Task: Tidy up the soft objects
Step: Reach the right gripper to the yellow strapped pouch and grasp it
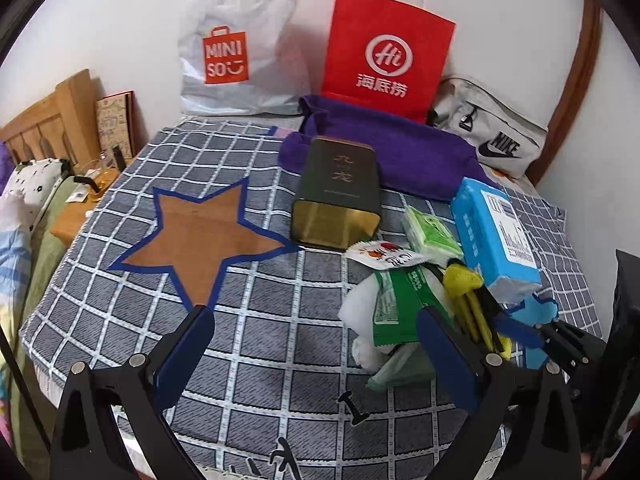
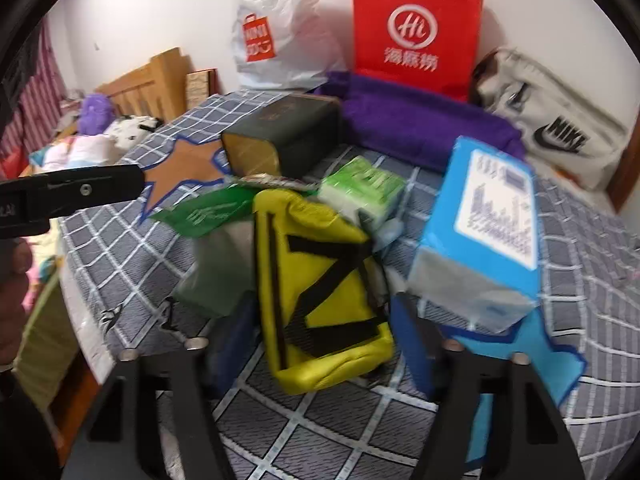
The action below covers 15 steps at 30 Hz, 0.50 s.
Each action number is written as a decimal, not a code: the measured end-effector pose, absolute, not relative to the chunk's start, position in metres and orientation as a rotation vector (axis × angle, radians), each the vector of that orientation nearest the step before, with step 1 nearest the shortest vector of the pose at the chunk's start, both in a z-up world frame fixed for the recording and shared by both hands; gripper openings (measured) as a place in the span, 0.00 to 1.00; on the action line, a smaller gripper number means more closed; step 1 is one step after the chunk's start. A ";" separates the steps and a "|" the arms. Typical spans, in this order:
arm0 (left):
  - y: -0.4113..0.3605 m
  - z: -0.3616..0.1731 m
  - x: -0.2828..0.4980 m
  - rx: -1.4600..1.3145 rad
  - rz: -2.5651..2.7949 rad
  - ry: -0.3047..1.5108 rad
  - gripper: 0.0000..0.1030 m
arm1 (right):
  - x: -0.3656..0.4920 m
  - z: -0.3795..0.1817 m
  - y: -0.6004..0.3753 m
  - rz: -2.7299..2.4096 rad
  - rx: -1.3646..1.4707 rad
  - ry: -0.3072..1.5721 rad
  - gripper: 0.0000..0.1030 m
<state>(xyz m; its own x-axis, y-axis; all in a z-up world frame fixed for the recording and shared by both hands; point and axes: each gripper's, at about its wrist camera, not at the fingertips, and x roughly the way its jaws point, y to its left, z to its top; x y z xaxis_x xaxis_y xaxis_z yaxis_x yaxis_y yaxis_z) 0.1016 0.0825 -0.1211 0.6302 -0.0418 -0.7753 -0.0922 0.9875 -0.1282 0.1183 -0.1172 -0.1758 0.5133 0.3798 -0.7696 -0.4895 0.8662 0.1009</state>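
Right gripper (image 2: 320,332) on yellow pouch (image 2: 324,300), lower centre of right-wrist view.
Pads seem to press its sides (blurry, so contact approx.). Left gripper (image 1: 316,336) w/ fingers wide, nothing between, over checked cloth (image 1: 256,344); brown star (image 1: 200,240) mid-left.

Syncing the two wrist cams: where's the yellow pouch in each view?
Left wrist: yellow pouch at right of centre, edge-on, mostly hidden behind the left gripper's right finger.
Right wrist: low in the middle, broad face up, between the right gripper's fingers.
Shared landmark: red paper bag against the back wall.
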 end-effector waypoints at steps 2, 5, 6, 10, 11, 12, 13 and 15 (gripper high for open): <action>0.079 -0.122 0.104 -0.162 0.016 0.894 0.99 | 0.114 -0.171 -0.125 0.526 -0.114 0.884 0.32; 0.070 -0.122 0.109 -0.147 -0.007 0.898 0.99 | 0.106 -0.162 -0.136 0.544 -0.083 0.877 0.17; 0.068 -0.122 0.111 -0.141 -0.011 0.898 0.99 | 0.103 -0.160 -0.141 0.549 -0.073 0.877 0.16; 0.058 -0.123 0.122 -0.131 -0.038 0.903 0.98 | 0.097 -0.155 -0.160 0.527 -0.049 0.889 0.16; 0.054 -0.123 0.126 -0.130 -0.053 0.905 0.98 | 0.096 -0.155 -0.167 0.523 -0.028 0.896 0.16; 0.051 -0.123 0.130 -0.126 -0.058 0.908 0.98 | 0.096 -0.156 -0.174 0.520 -0.009 0.905 0.16; 0.048 -0.123 0.134 -0.118 -0.059 0.910 0.98 | 0.096 -0.157 -0.181 0.508 0.005 0.914 0.16; 0.041 -0.123 0.144 -0.085 -0.054 0.913 0.98 | 0.097 -0.161 -0.191 0.474 0.017 0.928 0.16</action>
<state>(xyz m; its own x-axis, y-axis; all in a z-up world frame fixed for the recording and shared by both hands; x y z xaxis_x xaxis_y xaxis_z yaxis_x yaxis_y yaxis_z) 0.1442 0.0408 -0.1233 0.6107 -0.0828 -0.7876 0.0108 0.9953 -0.0962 0.0973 -0.1906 -0.1609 0.5046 0.4002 -0.7650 -0.3855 0.8973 0.2151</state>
